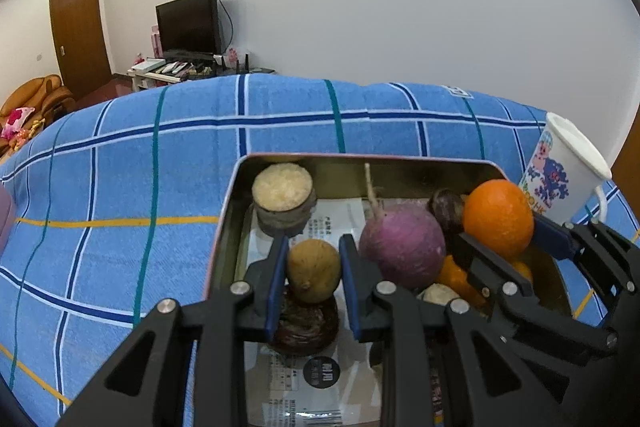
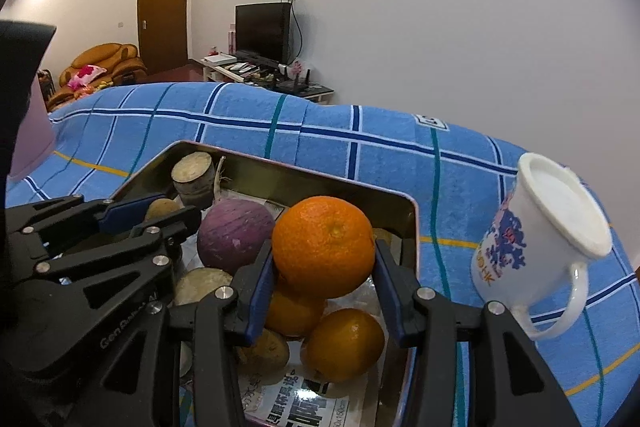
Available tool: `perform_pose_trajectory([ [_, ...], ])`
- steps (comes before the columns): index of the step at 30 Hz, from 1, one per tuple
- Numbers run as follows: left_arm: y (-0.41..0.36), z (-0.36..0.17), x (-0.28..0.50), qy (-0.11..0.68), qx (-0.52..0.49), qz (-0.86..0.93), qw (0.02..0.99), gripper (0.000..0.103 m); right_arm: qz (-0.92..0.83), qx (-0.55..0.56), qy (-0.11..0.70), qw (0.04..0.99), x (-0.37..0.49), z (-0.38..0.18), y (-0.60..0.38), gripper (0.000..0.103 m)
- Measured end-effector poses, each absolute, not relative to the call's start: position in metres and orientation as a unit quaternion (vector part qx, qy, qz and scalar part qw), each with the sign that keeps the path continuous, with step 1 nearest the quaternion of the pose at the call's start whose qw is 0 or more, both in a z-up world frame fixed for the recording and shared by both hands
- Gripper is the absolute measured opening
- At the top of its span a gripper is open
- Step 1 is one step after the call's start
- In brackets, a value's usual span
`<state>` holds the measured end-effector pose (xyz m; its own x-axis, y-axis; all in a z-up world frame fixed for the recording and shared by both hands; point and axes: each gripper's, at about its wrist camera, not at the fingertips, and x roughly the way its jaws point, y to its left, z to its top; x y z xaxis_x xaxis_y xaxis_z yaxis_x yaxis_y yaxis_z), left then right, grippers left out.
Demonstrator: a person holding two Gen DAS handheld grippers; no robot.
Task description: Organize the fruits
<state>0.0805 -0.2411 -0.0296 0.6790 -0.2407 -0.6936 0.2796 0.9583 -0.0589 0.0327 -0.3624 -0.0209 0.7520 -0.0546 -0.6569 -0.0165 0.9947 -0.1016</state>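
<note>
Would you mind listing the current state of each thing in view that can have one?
Left hand-held gripper: shut on a small brown fruit, above the tin.
Right hand-held gripper: shut on an orange, above the tin.
Metal tin: open, holding produce.
White mug: tilted, empty.
Television: off.
Door: closed.

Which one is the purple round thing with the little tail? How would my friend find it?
Look for the metal tray sitting on the blue checked cloth. In the middle of it lies the purple turnip, between a small brown fruit and a big orange. It is the only purple ball with a thin pale stalk poking up.
</note>
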Motion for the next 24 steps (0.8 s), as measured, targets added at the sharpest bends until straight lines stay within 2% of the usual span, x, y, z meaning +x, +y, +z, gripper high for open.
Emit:
perform_pose_trajectory([
  [2, -0.243, -0.029, 0.082, 0.375, 0.029, -0.143, 0.915, 0.027, -0.001, -0.041, 0.354, 0.934, 0.034, -0.022, -0.364, 0.050],
  [7, -0.244, -0.029, 0.082, 0.374, 0.028, -0.142, 0.916, 0.027, 0.000, -0.030, 0.327, 0.944, 0.019, -0.016, -0.368, 0.059],
  [10, -0.245, -0.030, 0.082, 0.374, 0.029, -0.141, 0.916, 0.031, -0.005, -0.028, 0.315, 0.949, 0.013, -0.013, -0.369, 0.060],
  [12, -0.247, -0.030, 0.080, 0.371, 0.034, -0.137, 0.918, 0.043, -0.007, -0.022, 0.301, 0.953, 0.007, -0.010, -0.370, 0.061],
  [16, -0.250, -0.028, 0.075, 0.358, 0.046, -0.129, 0.924, 0.045, -0.017, -0.009, 0.280, 0.960, -0.001, -0.005, -0.375, 0.064],
  [18, -0.251, -0.027, 0.073, 0.350, 0.051, -0.120, 0.928, 0.054, -0.021, 0.001, 0.269, 0.963, -0.003, -0.002, -0.376, 0.064],
  [19, -0.251, -0.027, 0.071, 0.347, 0.052, -0.118, 0.929, 0.056, -0.023, 0.005, 0.265, 0.964, -0.004, -0.002, -0.377, 0.064],
  [21, -0.251, -0.025, 0.069, 0.339, 0.054, -0.107, 0.933, 0.068, -0.032, 0.008, 0.252, 0.967, -0.008, 0.001, -0.378, 0.064],
  [24, -0.252, -0.024, 0.066, 0.330, 0.057, -0.112, 0.936, 0.073, -0.049, 0.008, 0.225, 0.973, -0.015, 0.007, -0.378, 0.065],
])
